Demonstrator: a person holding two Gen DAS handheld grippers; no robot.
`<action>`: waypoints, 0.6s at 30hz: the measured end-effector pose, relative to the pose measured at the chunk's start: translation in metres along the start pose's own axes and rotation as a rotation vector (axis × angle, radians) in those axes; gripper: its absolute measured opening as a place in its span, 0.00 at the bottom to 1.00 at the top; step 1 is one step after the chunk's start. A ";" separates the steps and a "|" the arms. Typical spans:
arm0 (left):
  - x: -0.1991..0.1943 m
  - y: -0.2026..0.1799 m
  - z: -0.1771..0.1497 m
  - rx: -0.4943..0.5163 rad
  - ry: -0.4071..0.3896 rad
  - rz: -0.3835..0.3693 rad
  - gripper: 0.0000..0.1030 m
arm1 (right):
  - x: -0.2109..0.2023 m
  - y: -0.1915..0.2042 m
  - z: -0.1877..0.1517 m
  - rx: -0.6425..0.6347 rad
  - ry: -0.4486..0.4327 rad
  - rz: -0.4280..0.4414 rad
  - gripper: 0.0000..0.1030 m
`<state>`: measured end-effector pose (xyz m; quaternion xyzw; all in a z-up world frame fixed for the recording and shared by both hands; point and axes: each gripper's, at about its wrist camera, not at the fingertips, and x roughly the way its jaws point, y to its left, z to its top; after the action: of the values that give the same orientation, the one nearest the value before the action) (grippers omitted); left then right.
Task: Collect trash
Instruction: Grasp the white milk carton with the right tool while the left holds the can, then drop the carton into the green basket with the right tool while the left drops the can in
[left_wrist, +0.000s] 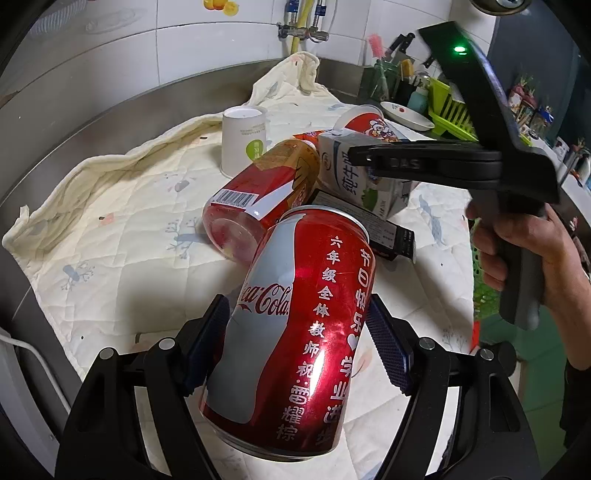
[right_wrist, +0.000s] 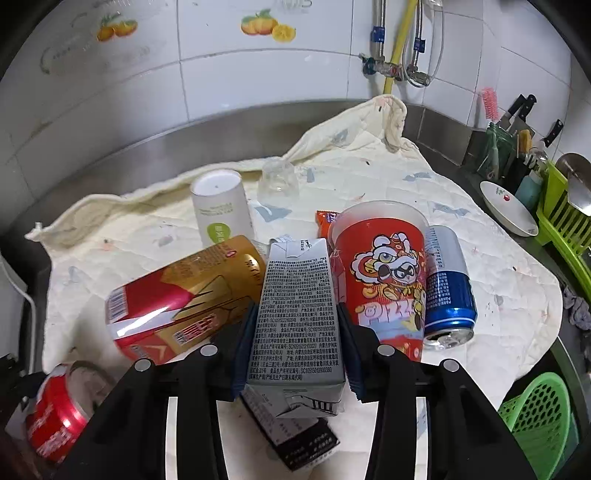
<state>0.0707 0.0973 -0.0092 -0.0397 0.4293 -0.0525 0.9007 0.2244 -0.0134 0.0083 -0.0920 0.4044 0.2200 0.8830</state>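
Milk carton (right_wrist: 299, 317) wedged between bottle (right_wrist: 177, 299) and cup (right_wrist: 384, 280) — black box (right_wrist: 295, 439) beneath.

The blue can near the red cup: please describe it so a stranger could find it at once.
On the cream quilted cloth covering the steel counter, find the tall red paper cup with a cartoon lion. The blue can lies directly to its right, opened end toward the camera. It is the only blue and silver container; the other cans are red.
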 end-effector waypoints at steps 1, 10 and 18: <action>0.000 0.000 0.000 0.001 0.000 0.001 0.72 | -0.005 -0.001 -0.001 0.005 -0.006 0.012 0.40; 0.001 -0.012 0.005 0.027 -0.002 -0.005 0.72 | -0.059 -0.023 -0.029 0.045 -0.077 0.051 0.40; 0.004 -0.044 0.017 0.090 -0.009 -0.046 0.72 | -0.105 -0.066 -0.066 0.106 -0.119 0.030 0.40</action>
<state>0.0839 0.0535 0.0032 -0.0095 0.4215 -0.0923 0.9021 0.1501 -0.1273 0.0436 -0.0259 0.3635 0.2166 0.9057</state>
